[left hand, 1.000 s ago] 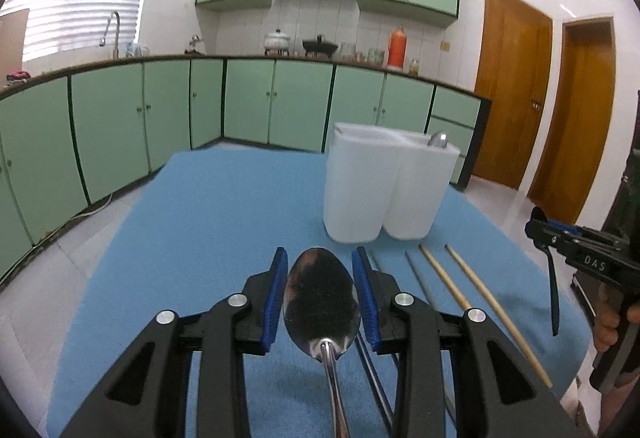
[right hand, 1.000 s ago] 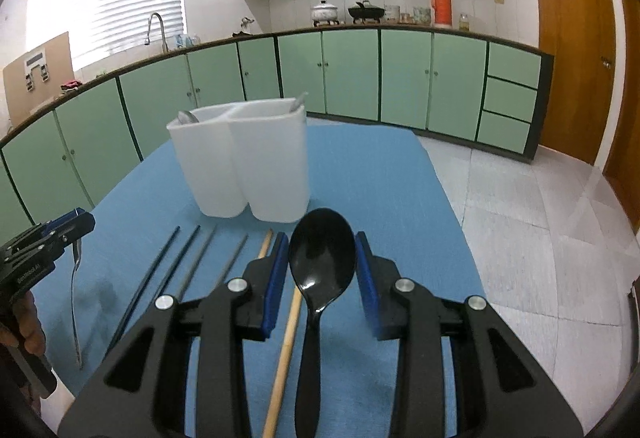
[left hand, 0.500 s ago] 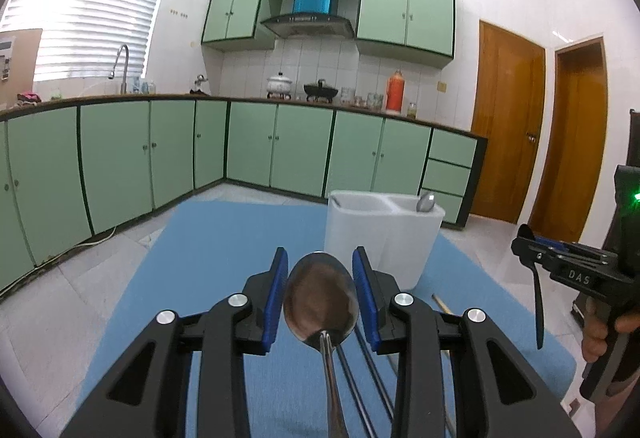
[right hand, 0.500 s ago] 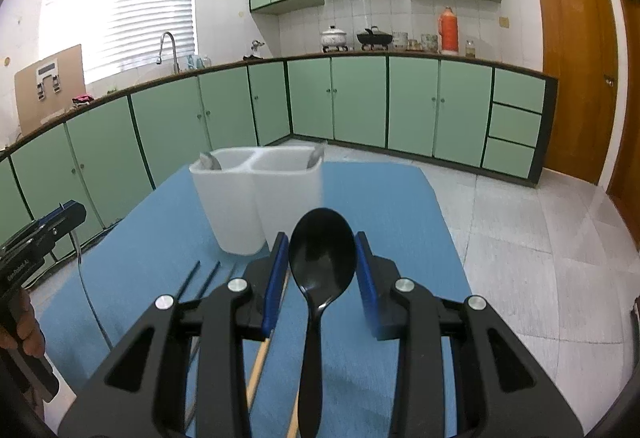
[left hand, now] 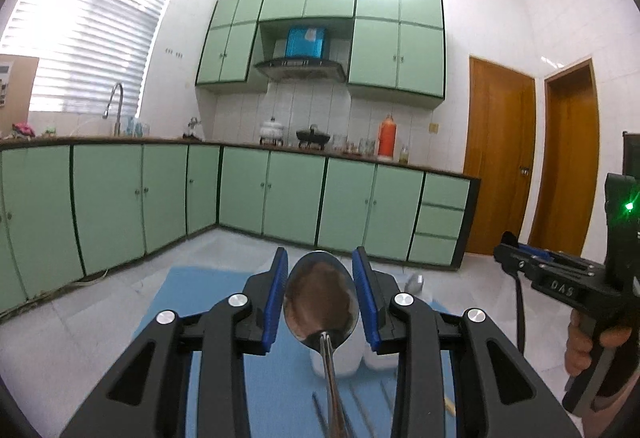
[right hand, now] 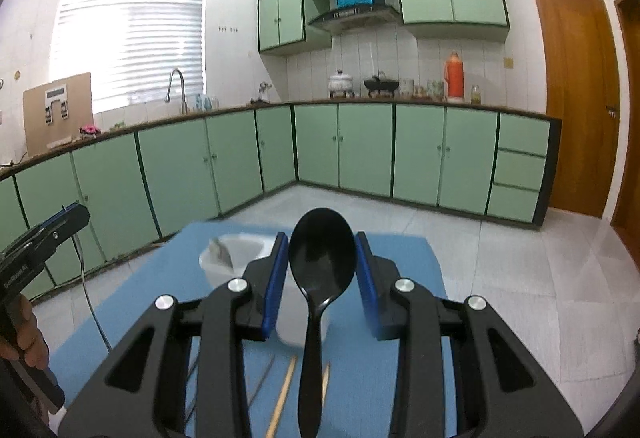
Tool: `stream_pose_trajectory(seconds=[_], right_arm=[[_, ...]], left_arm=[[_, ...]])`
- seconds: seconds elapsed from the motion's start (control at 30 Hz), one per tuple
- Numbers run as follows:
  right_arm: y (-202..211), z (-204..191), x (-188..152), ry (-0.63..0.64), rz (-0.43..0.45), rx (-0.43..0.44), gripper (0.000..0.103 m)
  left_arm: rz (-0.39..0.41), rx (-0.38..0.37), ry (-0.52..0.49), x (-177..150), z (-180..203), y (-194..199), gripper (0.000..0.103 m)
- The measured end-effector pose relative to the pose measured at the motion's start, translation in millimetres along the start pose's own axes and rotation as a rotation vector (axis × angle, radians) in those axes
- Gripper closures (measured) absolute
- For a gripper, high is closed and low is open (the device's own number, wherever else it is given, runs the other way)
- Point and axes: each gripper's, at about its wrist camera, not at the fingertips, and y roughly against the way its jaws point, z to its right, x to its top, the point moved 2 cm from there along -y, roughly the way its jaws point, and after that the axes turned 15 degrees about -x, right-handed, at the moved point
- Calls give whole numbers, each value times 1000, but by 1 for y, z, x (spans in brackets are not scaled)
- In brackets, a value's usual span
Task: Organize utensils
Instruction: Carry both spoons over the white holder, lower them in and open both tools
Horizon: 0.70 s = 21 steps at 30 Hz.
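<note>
My left gripper [left hand: 320, 258] is shut on a metal spoon [left hand: 320, 298], bowl upright between the blue pads and handle hanging down. My right gripper [right hand: 322, 244] is shut on a black spoon [right hand: 322, 258] the same way. Both are raised above the blue mat [right hand: 400, 318]. The white two-part holder [right hand: 240, 252] stands on the mat below and beyond the grippers, with a spoon [right hand: 218, 252] in it. In the left wrist view the holder [left hand: 378, 358] is mostly hidden behind the fingers. The right gripper [left hand: 506, 252] shows at that view's right edge, the left gripper [right hand: 76, 216] at the other view's left edge.
Wooden chopsticks [right hand: 284, 394] and dark chopsticks [right hand: 260, 382] lie on the mat in front of the holder. A hand [left hand: 580, 342] holds the right gripper's grip. Green cabinets [left hand: 280, 198] and wooden doors [left hand: 500, 158] stand beyond the table, with tiled floor around it.
Both grippers have risen with their spoons and tilted up toward level. The holder and mat have dropped low in both views. The jaws have not changed.
</note>
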Motion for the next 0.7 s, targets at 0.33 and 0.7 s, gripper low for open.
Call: stream_pose_trajectory(seconds=[0.33,0.7], right_arm=[[-64,-6,53,-130,118,54,71],[-155,-22,24,-153,44,37,71]], left_arm=[[124,-37,-50,66,2,-62,70],[86,-17,-66,39,-18,-165,70]])
